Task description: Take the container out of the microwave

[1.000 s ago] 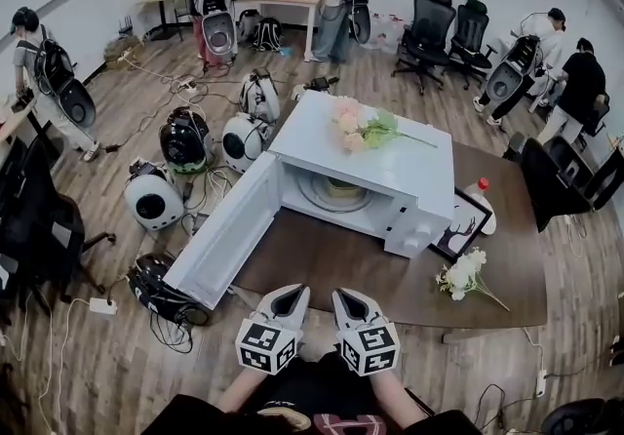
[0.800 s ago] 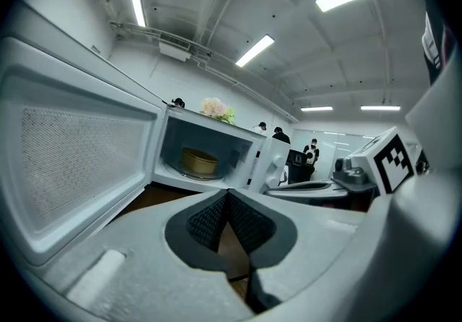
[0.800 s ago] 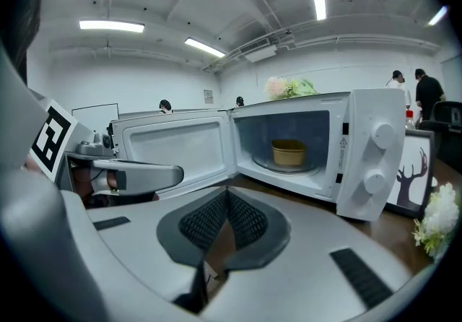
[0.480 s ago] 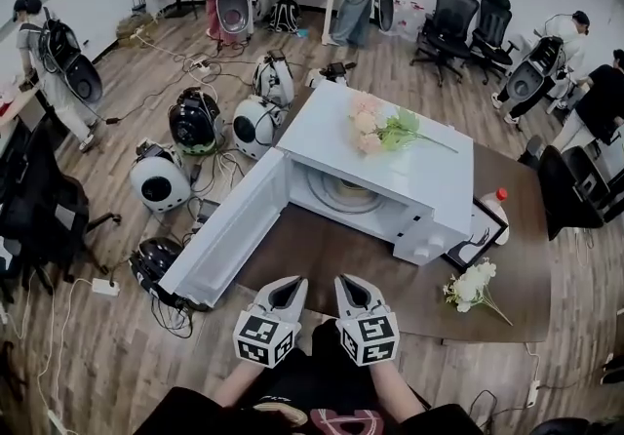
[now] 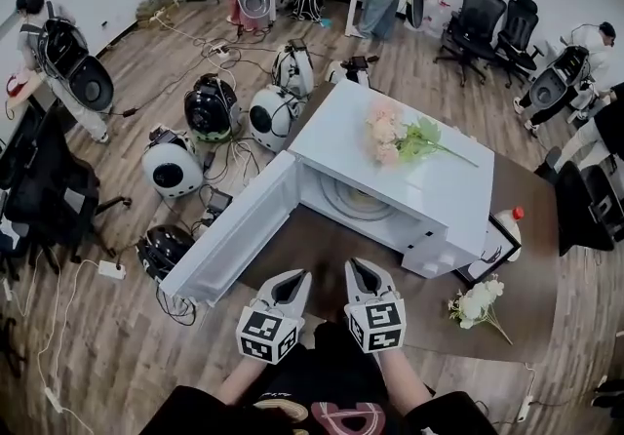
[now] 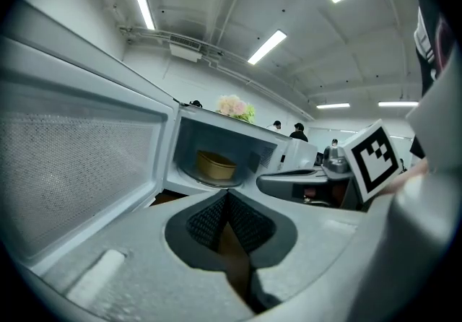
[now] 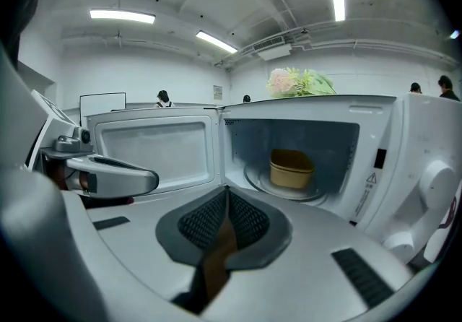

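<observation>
White microwave (image 5: 409, 175) sits on brown tabletop (image 5: 322, 253), door (image 5: 229, 240) swung fully open to the left in the head view. Tan container (image 7: 291, 167) is inside the cavity, on the glass turntable (image 7: 278, 189), upright, untouched. The left gripper view also shows it through the open door. Pink and white flowers (image 5: 392, 134) lie on top of the microwave.

Left gripper (image 5: 295, 277) and right gripper (image 5: 358, 265) are side by side at the near edge of the tabletop. Both point at the open cavity and are well apart from the container.

Left gripper: jaws closed, mesh pads (image 6: 209, 221) meeting at the tips, nothing between them. Right gripper: jaws very narrow and have just been opening a little. Its pads (image 7: 249, 219) are close together at the tips, nothing between them. Each gripper view catches the other gripper beside it.

White flower bunch (image 5: 478, 301) lies on the tabletop right of the microwave. A picture frame (image 5: 495, 250) and a red-capped bottle (image 5: 510, 221) are by the microwave's far right corner. Backpack-style rigs (image 5: 174, 168) and cables are on the wood floor (image 5: 97, 345) left of the tabletop. People stand in the background.
</observation>
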A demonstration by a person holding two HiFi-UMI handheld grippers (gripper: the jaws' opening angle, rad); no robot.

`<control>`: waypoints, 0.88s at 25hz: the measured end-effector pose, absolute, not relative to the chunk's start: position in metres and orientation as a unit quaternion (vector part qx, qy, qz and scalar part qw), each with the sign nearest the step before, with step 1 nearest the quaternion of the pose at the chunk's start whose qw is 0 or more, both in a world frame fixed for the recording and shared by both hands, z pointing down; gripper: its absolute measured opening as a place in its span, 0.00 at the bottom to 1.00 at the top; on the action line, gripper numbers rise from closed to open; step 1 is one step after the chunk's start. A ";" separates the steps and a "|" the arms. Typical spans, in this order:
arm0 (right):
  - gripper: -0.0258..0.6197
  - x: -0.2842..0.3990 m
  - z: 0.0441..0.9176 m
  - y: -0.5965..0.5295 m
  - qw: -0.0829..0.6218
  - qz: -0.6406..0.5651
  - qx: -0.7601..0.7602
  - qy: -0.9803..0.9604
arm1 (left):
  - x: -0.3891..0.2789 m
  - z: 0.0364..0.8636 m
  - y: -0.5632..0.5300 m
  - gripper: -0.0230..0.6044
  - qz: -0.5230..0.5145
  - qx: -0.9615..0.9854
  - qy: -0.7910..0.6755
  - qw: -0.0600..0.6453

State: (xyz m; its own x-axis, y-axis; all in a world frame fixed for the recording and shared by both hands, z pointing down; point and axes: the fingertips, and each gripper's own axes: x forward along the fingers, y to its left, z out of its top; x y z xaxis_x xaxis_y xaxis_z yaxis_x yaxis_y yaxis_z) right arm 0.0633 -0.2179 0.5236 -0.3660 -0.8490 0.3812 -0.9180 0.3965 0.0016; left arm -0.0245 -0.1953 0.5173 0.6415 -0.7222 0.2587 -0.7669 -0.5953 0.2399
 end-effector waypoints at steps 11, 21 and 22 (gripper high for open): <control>0.15 0.063 0.517 -0.266 0.200 0.060 0.524 -0.826 | -0.022 0.524 -0.210 0.05 0.076 0.883 -0.429 0.176; 0.20 0.075 0.518 -0.305 0.254 0.007 0.518 -0.816 | -0.017 0.533 -0.224 0.05 0.081 0.877 -0.434 0.188; 0.20 0.076 0.517 -0.310 0.260 -0.001 0.520 -0.814 | -0.017 0.534 -0.226 0.05 0.082 0.877 -0.434 0.189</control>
State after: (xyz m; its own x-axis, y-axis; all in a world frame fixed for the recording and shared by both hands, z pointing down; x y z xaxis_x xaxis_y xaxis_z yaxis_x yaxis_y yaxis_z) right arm 0.0759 -0.3102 0.5174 -0.3243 -0.8466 0.4221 -0.8451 0.4598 0.2728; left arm -0.0170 -0.2257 0.5340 0.6096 -0.7304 0.3082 -0.7925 -0.5517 0.2600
